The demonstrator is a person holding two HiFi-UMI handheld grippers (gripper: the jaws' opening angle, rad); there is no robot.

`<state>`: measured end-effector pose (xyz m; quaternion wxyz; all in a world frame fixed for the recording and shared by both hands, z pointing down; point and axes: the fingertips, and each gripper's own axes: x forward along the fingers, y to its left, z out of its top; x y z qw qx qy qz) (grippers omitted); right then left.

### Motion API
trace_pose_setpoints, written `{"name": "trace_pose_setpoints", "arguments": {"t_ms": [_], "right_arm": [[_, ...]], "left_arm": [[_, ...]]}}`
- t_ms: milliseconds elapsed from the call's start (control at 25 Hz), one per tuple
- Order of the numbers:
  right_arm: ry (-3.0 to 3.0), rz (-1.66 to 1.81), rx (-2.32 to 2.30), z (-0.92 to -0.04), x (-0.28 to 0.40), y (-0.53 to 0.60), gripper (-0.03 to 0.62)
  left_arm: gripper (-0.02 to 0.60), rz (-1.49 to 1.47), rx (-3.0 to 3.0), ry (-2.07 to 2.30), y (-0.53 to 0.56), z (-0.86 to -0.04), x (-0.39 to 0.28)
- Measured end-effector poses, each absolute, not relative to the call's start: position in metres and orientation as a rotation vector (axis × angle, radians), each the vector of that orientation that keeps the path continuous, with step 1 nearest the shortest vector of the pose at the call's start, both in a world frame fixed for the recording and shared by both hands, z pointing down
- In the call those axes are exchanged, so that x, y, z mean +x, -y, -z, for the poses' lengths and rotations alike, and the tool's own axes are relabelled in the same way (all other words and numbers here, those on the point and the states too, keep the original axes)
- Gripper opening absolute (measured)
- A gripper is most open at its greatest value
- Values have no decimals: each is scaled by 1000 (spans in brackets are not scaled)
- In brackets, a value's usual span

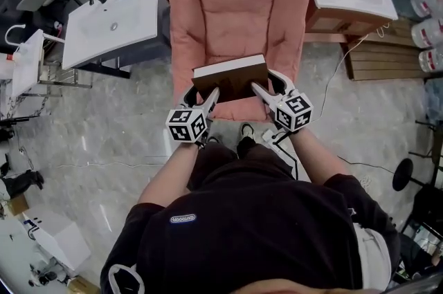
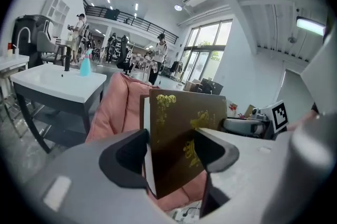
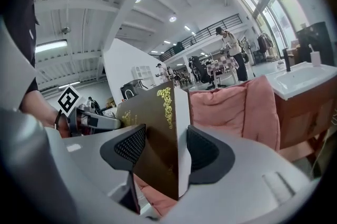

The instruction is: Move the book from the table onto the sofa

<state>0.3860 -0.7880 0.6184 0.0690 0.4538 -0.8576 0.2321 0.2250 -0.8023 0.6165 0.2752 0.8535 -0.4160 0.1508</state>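
The left gripper [image 1: 210, 100] and right gripper [image 1: 261, 90] clamp the book [image 1: 230, 76], sofa [image 1: 235, 9] just ahead; one loosening early could tip it floorward.

Both my forearms [image 1: 168, 171] reach ahead, side by side. My left tongs [image 1: 213, 94] and right tongs [image 1: 261, 88] angle inward and slightly down, each pair of jaws clamped on one end of the book [image 1: 230, 76] between them.

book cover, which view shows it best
The left gripper view: the brown cover of the book faces that camera almost flat, gold ornament clear. The right gripper view catches the book slanted, cover beside white page edge. The head view shows the book small, from above.
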Motion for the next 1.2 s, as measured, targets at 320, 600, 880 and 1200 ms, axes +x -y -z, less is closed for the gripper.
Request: {"name": "trace_pose_setpoints", "arguments": {"t_ms": [320,600,880,1200], "right_arm": [[2423,-894,1401,-708,381,809,278],[2269,-1019,1472,-795,384,823,275],[2137,-1106,1568,-888,395,851,278],[2045,-1192,1541,-976,401,873,279]], "left_arm": [[282,-557,2224,971,838,-706,223],[282,-667,2157,797,866,-803,230],[282,-787,2141,695,900,-896,243],[284,-858,2047,656,922,-986,250]]}}
